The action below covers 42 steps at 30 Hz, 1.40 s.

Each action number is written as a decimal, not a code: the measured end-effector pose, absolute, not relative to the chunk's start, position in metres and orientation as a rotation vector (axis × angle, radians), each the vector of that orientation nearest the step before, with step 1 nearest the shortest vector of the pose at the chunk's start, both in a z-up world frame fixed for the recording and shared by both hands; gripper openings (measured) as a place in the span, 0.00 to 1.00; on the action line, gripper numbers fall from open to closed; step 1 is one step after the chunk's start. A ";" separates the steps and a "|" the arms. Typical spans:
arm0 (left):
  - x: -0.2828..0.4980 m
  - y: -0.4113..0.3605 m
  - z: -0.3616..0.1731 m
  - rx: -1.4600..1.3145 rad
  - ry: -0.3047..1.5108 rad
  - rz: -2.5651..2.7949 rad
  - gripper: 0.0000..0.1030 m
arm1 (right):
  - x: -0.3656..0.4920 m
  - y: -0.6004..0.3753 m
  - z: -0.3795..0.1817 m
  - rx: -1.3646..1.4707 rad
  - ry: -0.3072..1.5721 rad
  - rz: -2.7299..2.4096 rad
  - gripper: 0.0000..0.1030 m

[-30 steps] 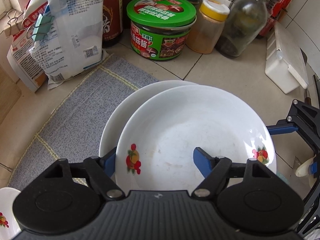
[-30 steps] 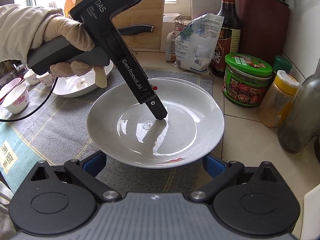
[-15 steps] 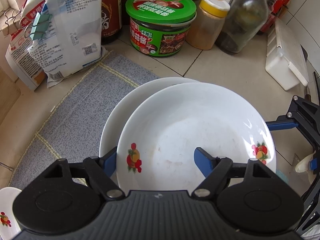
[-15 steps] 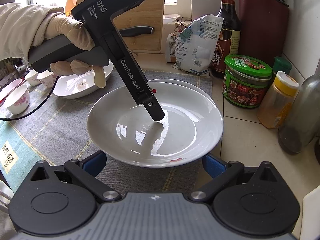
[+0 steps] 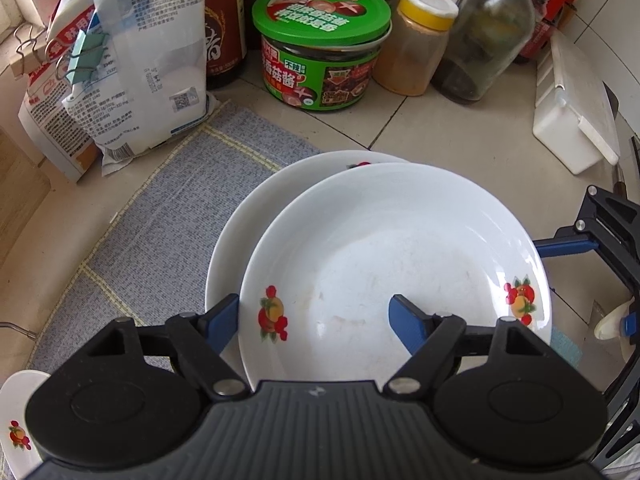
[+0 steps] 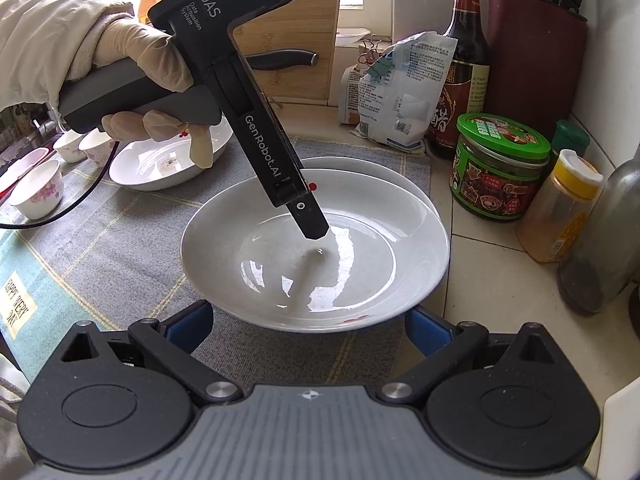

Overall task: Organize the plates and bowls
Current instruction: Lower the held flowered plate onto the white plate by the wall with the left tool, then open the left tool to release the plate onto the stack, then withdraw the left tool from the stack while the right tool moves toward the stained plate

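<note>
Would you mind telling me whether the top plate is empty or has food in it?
Empty. The top plate shows only a bare white inside with faint smears, and it sits stacked on another plate.

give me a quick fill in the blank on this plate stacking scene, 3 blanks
1. The top plate sits nested on a second ____ plate.
2. The jar behind the plates has a ____ lid.
3. The left gripper straddles the top plate's rim, one finger ____ the plate and one outside.

Missing words: white; green; inside
</note>
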State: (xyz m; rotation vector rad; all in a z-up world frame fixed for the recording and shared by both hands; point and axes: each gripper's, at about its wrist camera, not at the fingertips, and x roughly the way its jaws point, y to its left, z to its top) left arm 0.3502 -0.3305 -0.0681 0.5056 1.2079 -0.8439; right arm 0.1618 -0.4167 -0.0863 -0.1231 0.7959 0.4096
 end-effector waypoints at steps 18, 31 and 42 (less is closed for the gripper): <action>0.343 -0.313 -0.055 0.503 1.139 -0.794 0.81 | 0.166 -0.411 -0.089 -0.152 0.810 0.405 1.00; 0.283 -0.278 -0.020 0.390 0.878 -0.730 0.84 | 0.156 -0.402 -0.086 -0.187 0.784 0.427 1.00; 0.198 -0.242 -0.029 0.282 0.788 -0.527 0.86 | 0.145 -0.393 -0.085 -0.170 0.758 0.473 1.00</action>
